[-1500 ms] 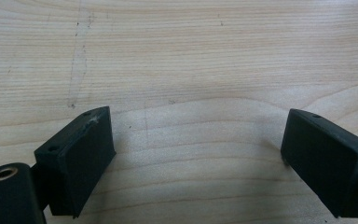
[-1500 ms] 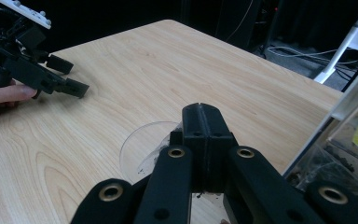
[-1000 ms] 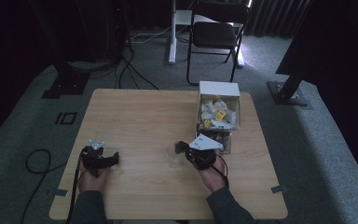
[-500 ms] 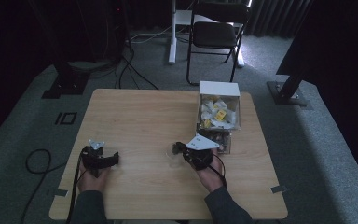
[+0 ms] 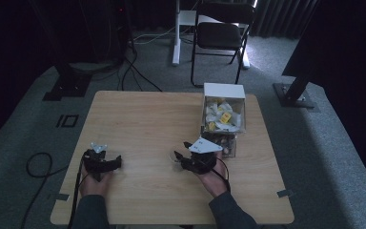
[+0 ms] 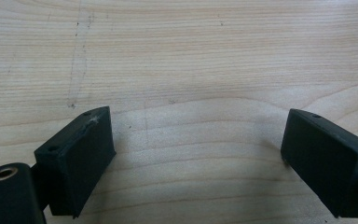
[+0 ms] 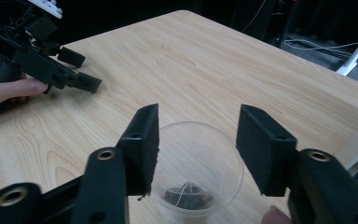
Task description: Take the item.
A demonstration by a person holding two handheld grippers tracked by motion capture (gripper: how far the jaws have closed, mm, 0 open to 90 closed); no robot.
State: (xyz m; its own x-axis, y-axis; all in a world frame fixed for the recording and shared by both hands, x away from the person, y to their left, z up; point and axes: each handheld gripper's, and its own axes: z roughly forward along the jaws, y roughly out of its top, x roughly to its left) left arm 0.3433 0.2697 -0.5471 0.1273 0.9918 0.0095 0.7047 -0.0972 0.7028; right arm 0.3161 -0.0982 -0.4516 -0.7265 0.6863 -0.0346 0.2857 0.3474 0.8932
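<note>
At the near edge of the worktop (image 5: pixel 138 119), the left gripper (image 5: pixel 106 162) rests low over bare wood, fingers (image 6: pixel 77 158) released and spread wide, nothing between them. Right gripper (image 5: pixel 181 155) sits just right of centre, fingers (image 7: pixel 142 140) also released, poised above a clear plastic cup (image 7: pixel 196 165) without touching its rim. A dark tea bag (image 7: pixel 186 196) lies in the cup's bottom. Farther back, near the right edge, a white box (image 5: pixel 224 112) of sachets stands open. Beyond the worktop, a folding chair (image 5: pixel 219 36).
</note>
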